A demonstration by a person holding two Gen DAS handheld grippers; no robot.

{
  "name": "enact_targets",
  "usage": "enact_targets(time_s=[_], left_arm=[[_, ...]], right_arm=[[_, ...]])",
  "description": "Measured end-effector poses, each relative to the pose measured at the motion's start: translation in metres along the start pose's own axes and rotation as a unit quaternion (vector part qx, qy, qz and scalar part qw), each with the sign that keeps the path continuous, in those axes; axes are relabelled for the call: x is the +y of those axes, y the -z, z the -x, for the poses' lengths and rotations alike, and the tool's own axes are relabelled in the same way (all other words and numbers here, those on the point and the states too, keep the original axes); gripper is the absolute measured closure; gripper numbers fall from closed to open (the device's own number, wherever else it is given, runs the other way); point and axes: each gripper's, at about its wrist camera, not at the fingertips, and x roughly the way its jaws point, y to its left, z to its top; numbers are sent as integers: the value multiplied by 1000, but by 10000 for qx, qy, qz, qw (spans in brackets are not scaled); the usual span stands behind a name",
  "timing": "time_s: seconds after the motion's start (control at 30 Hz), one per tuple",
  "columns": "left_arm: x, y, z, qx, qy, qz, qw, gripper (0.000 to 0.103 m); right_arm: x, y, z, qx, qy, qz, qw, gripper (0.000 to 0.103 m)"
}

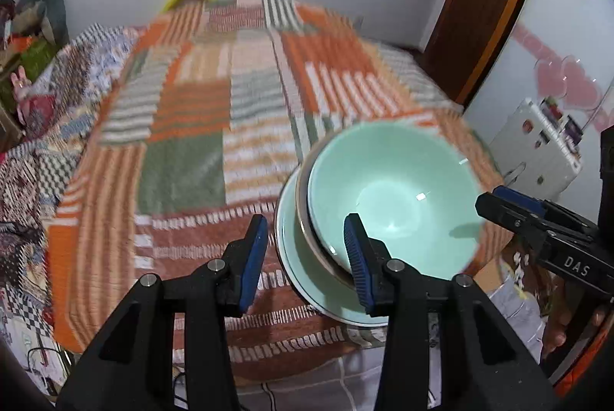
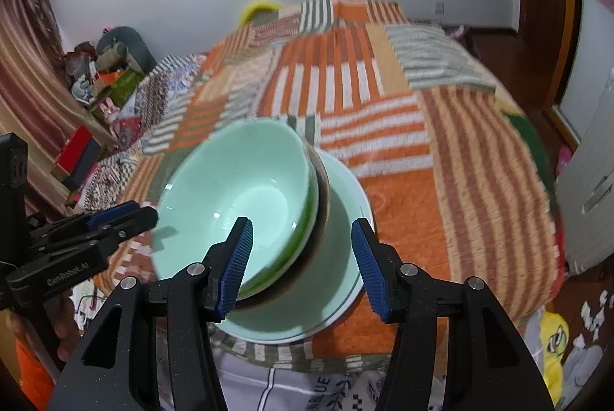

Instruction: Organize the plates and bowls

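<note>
Mint bowl (image 1: 391,192) sits nested in a brown-rimmed bowl (image 2: 322,180), both on a mint plate (image 2: 345,219) at the near edge of the patchwork blanket (image 1: 230,96). Left tongs (image 1: 305,257) and right tongs (image 2: 303,267) both stand wide, gripping nothing.

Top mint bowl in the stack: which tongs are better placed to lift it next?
Either could, marginally the right tongs: open, one finger already inside the top mint bowl and one outside, straddling the near wall. The left tongs, also open, have only one finger over the rim, the other over the blanket.
</note>
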Motion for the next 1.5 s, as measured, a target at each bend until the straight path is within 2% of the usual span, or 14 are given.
enact_targets(time_s=[0.1,0.2,0.4,0.47,0.6,0.67,0.73,0.87,0.97,1.1,1.5], left_arm=[[-6,-3,38,-495,-12,-119,9987,59],[-13,-5,77,-1033,-52,-206,9944,52],[-23,-7,143,-1887,96,-226,9817,48],[-26,-6,158,-2093,122,-226,9775,43],[-32,-2,184,-2489,101,-318,9680,39],[-34,0,193,-2674,60,-347,9629,29],[-35,4,201,-2843,-6,-395,9579,29],[-37,8,210,-3030,-4,-415,9521,11],[-39,11,215,-3160,-35,-432,9478,6],[-39,12,214,-3174,-58,-445,9472,2],[-40,14,207,-3096,-54,-405,9500,1]], right_arm=[[11,-4,30,-362,-29,192,9992,53],[23,-7,59,-768,-73,353,9964,47],[48,-9,111,-1540,-119,686,9856,46],[54,-8,123,-1739,-144,778,9816,45],[64,-4,146,-2169,-224,893,9718,31],[68,-3,154,-2369,-223,955,9666,28],[71,-3,156,-2481,-207,1020,9631,23],[76,-3,157,-2609,-178,1092,9590,18],[76,-3,155,-2681,-150,1077,9572,10],[75,-1,159,-2737,-116,1047,9560,1],[74,1,160,-2739,-91,1050,9560,1]])
